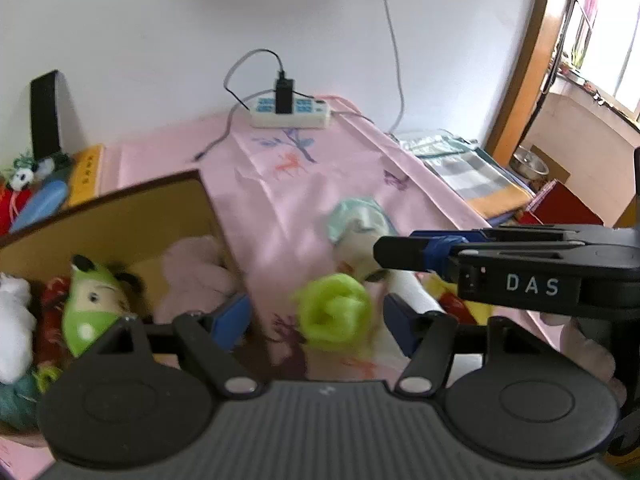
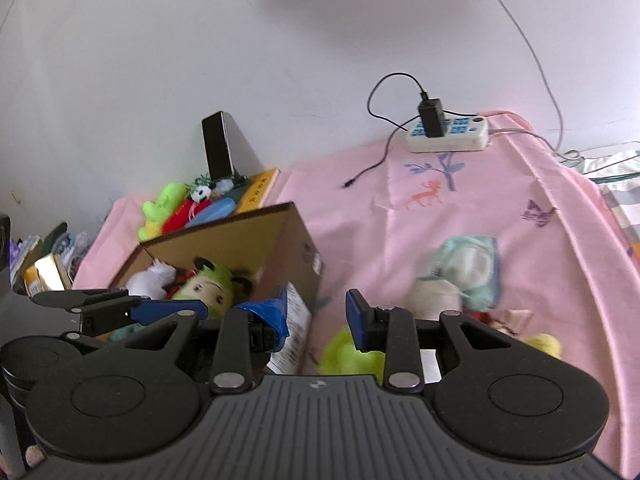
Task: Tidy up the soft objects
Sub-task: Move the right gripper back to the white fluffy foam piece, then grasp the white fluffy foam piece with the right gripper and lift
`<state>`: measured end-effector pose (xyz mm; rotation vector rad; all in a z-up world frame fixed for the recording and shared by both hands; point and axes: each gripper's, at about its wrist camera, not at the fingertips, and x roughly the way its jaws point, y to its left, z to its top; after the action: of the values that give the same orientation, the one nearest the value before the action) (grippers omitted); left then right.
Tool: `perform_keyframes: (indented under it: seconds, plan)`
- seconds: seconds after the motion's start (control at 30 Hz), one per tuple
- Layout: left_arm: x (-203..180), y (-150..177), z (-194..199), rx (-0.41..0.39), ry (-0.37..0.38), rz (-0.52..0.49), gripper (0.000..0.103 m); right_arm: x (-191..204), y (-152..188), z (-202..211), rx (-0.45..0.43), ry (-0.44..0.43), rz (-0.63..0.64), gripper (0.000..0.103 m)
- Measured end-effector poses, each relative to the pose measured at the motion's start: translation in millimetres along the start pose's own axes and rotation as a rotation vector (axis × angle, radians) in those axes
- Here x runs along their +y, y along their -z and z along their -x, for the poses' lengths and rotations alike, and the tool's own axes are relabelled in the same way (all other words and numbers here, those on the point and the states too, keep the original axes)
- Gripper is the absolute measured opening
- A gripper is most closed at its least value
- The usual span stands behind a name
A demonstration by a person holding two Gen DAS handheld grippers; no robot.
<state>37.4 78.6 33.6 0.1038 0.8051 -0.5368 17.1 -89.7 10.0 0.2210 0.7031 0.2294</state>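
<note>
A cardboard box (image 1: 120,216) (image 2: 280,236) on the pink sheet holds several plush toys, among them a green-hooded doll (image 1: 94,308) (image 2: 208,286), a white plush (image 2: 150,278) and a pale pink plush (image 1: 196,276). A lime green soft toy (image 1: 334,312) (image 2: 350,356) lies on the sheet right of the box, with a cream and mint plush (image 1: 360,228) (image 2: 464,272) behind it. My left gripper (image 1: 316,320) is open, with the lime toy between its fingers and not gripped. My right gripper (image 2: 318,316) is open and empty above the lime toy; it also shows in the left wrist view (image 1: 384,254).
A power strip (image 1: 290,114) (image 2: 448,134) with a charger and cables lies at the wall. More toys (image 2: 180,210) and a black phone (image 2: 218,148) stand behind the box. Folded cloths (image 1: 472,176) and a red box (image 1: 560,204) lie right of the bed.
</note>
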Motion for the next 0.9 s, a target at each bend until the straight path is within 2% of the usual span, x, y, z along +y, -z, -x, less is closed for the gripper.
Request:
perform_keyframes:
  seconds: [0.43,0.73,0.9]
  plan:
    - [-60.5,20.3,-45.7,0.108,0.070,0.005,0.071,-63.1,24.8,8.2,0.141,0.011,-0.008,0.015]
    - [-74.5,25.3,-83.1,0.163,0.095,0.043,0.072,-83.1,27.6,-9.0,0.243,-0.025,-0.004,0.017]
    - [-75.9,24.7,-105.5,0.199,0.083,0.064,0.072,-90.0,25.0,-20.9,0.285,-0.055,-0.016,0.017]
